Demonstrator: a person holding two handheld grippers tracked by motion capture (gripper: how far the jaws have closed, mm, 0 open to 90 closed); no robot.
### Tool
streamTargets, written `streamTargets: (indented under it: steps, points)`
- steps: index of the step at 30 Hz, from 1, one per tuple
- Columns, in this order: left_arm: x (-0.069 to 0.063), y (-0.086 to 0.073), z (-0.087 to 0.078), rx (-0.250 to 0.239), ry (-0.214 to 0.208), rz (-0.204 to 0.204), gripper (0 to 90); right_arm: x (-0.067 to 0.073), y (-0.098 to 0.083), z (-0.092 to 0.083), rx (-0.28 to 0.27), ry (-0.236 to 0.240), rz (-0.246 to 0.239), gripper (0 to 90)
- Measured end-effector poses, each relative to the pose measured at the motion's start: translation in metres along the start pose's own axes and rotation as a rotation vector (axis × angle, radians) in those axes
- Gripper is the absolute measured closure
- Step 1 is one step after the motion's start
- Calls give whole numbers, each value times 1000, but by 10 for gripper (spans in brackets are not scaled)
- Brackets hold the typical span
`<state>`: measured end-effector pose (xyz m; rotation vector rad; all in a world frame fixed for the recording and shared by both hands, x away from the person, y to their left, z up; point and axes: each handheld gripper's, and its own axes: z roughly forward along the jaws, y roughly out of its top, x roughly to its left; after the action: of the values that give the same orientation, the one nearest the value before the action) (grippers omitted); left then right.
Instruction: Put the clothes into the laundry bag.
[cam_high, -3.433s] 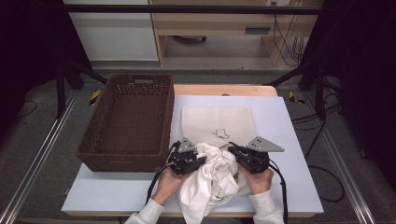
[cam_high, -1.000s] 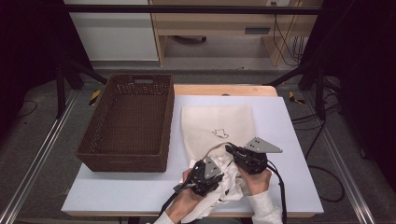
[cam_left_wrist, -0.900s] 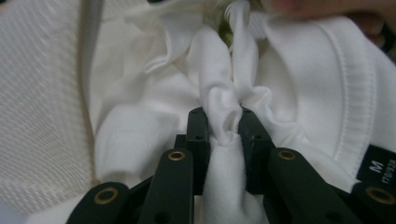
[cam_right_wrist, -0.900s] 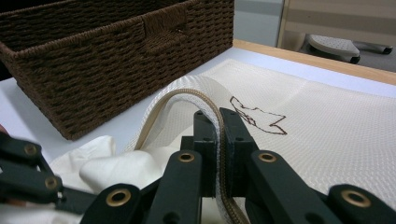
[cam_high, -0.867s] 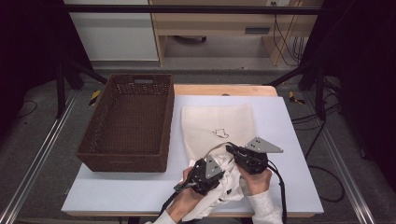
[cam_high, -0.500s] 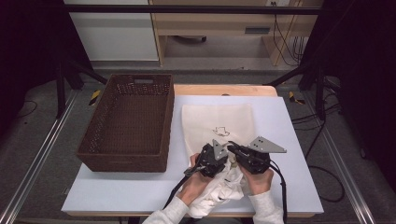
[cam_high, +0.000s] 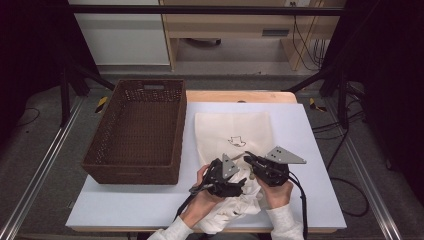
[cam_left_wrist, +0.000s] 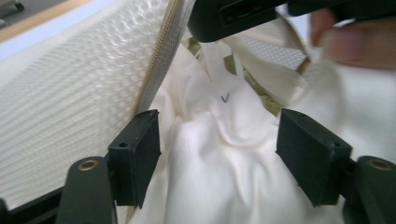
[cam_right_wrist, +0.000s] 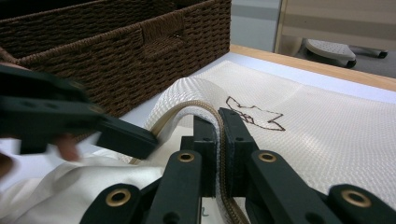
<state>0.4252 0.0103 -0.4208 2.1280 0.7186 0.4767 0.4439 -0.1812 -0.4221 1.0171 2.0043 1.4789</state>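
Black jaws of the left gripper (cam_left_wrist: 219, 154) have just been opening and now stand apart around bunched white cloth (cam_left_wrist: 224, 177), low centre of its view. Right gripper (cam_right_wrist: 218, 135) pinches the mesh bag's (cam_high: 232, 135) zipper edge (cam_right_wrist: 205, 109). Wicker basket (cam_high: 140, 130) sits left.

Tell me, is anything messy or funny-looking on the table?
Nothing is broken or spilled. The only untidy thing is the crumpled white cloth, bunched at the open zipper end of the cream mesh bag and hanging over the table's near edge. The right gripper pinches the zipper edge up; the left gripper has just been opening over the cloth.
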Motion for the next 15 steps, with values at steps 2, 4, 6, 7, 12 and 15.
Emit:
streamTargets:
  steps: [2,4,6,7,12,15]
  points:
    - [-1,-2,-15,-3,5,9,252,0,0,-1,-1,-2,-1,862]
    - [-1,-13,-29,-4,-10,-2,236,-1,0,-1,-1,-1,2,861]
    - [-1,-18,-29,6,-16,-8,222,-1,0,-1,2,-3,1,861]
    - [0,-28,-25,35,-26,-16,214,-1,-1,0,3,-2,-1,861]
    - [0,-43,-8,45,-85,-76,176,0,-2,2,14,0,-1,861]
    - [-5,-41,-2,54,-128,-76,339,-1,-3,3,17,1,-2,861]
